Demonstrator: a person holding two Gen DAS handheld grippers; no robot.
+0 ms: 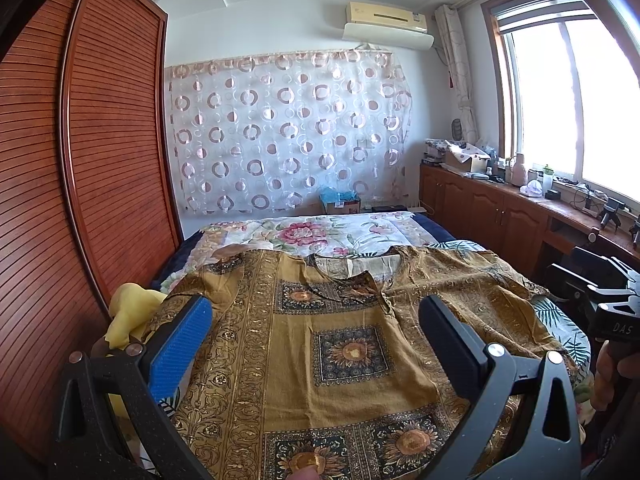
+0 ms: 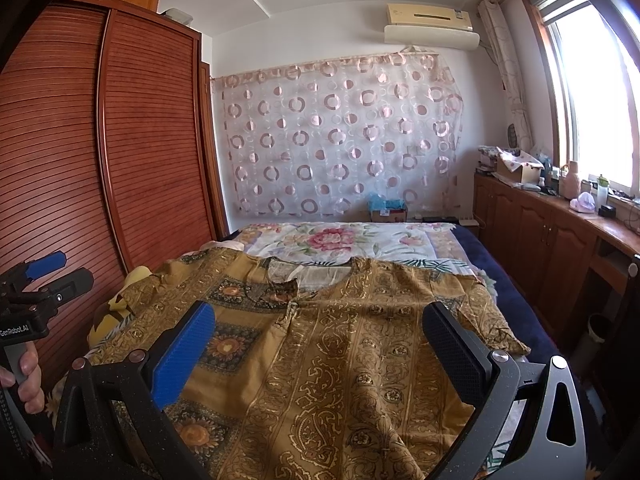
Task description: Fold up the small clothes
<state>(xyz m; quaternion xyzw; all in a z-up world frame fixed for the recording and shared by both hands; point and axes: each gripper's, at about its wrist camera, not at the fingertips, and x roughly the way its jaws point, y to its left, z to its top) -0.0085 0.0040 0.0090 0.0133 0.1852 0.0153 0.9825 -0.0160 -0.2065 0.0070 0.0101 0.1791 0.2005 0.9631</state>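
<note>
A mustard-gold patterned short-sleeved top [image 1: 352,344] lies spread flat on the bed, neckline away from me; it also shows in the right wrist view [image 2: 360,352]. My left gripper [image 1: 316,316] hovers open over its left half, holding nothing. My right gripper [image 2: 320,320] hovers open over its right half, empty. The left gripper shows at the left edge of the right wrist view [image 2: 56,272], and the right gripper's body at the right edge of the left wrist view [image 1: 612,312].
A yellow garment [image 1: 128,312] lies bunched at the bed's left edge beside the wooden wardrobe [image 1: 80,184]. A floral sheet [image 1: 312,236] covers the bed beyond the top. A low wooden cabinet [image 1: 500,204] with clutter runs along the right under the window.
</note>
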